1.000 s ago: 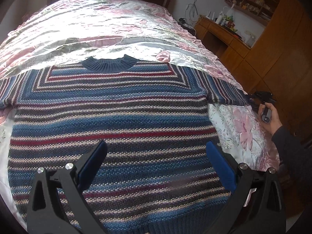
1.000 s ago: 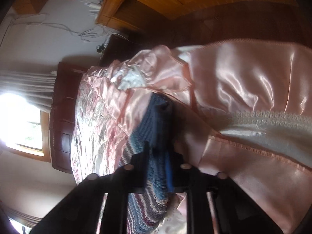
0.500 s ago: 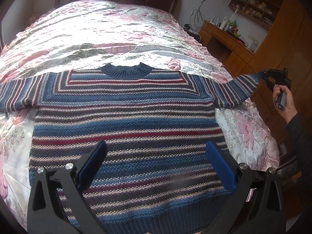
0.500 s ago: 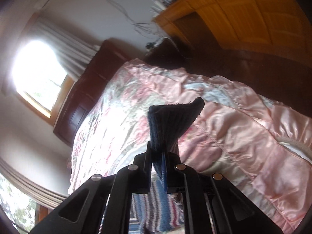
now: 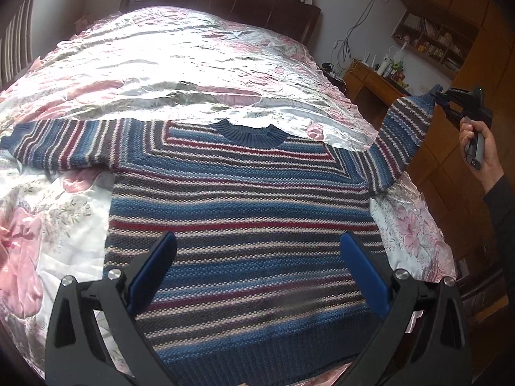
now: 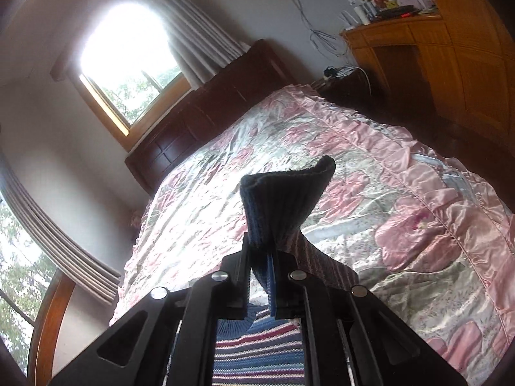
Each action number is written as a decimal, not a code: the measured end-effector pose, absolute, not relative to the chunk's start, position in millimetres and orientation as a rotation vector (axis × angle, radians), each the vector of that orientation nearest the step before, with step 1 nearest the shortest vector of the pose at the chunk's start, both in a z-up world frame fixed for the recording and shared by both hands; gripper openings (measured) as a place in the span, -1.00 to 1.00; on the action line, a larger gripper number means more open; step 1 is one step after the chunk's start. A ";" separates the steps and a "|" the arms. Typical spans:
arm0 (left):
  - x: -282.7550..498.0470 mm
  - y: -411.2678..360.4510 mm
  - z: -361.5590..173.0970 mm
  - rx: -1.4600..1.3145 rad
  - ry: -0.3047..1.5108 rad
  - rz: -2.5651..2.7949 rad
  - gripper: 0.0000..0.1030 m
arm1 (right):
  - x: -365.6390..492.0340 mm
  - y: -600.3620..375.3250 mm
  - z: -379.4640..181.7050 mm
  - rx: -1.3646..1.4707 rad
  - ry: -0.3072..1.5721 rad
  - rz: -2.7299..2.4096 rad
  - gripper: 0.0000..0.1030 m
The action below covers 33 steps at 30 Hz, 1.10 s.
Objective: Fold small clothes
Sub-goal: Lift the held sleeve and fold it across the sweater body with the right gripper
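I hold the left gripper (image 5: 257, 276) low over the hem of the striped sweater (image 5: 238, 212), jaws spread wide and clamping nothing, so it is free to pin or take the body when the fold needs it. The sweater lies flat, front up, on the floral bedspread (image 5: 180, 64), collar pointing toward the headboard (image 5: 225, 3); a flat body gives a clean fold line. Its left sleeve (image 5: 61, 144) rests spread on the cover. Farther out, the right gripper (image 6: 260, 257) is closed on the navy cuff (image 6: 286, 199), lifting the right sleeve (image 5: 402, 135) clear of the bed. In my judgement this lift prepares carrying that sleeve across the chest.
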<state>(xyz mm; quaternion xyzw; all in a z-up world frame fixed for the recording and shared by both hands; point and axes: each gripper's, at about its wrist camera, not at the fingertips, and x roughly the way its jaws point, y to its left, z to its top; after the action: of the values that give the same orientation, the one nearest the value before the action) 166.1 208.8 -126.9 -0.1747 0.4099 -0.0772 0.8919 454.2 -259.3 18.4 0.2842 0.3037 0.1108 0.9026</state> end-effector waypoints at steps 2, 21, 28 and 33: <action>160.3 222.0 -127.8 -0.380 0.847 -0.150 0.95 | 457.4 -232.8 21.4 0.557 0.642 0.246 -0.84; 120.5 316.3 -138.5 -0.462 0.807 -0.062 0.95 | 464.0 30.7 -53.0 0.249 0.832 0.374 -0.84; 122.5 324.5 -147.5 -0.454 0.817 -0.061 0.95 | 453.3 108.7 -117.7 0.007 0.906 0.359 -0.84; 126.9 327.4 -155.9 -0.460 0.828 -0.061 0.95 | 442.6 156.0 -159.7 -0.149 0.940 0.351 -0.85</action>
<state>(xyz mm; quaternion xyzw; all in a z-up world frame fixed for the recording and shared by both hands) 126.9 327.4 -155.9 -0.2217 0.3987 -0.0293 0.8894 442.6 156.0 -159.7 -0.0712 0.4501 0.1683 0.8741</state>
